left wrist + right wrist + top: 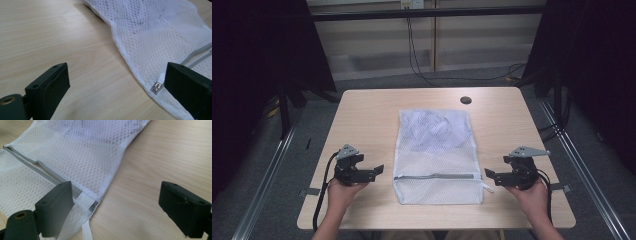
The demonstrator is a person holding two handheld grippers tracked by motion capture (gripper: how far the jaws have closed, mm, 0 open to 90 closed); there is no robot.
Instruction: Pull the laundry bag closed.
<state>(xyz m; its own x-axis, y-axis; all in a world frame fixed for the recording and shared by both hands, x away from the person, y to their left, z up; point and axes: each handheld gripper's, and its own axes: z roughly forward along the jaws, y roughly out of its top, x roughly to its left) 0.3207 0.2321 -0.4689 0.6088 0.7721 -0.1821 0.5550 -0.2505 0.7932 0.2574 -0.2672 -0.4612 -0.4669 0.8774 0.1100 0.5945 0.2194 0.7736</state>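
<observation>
A white mesh laundry bag lies flat in the middle of the wooden table, with a grey zipper across its near part and a pale garment inside its far part. My left gripper rests left of the bag, open and holding nothing. In the left gripper view the bag lies ahead to the right, with a metal zipper pull at its edge. My right gripper is open at the bag's right edge. In the right gripper view the bag, its zipper and a white tab lie ahead to the left.
A round dark hole sits near the table's far edge. Cables hang behind the table. Metal rails run along the floor on both sides. Dark curtains flank the table.
</observation>
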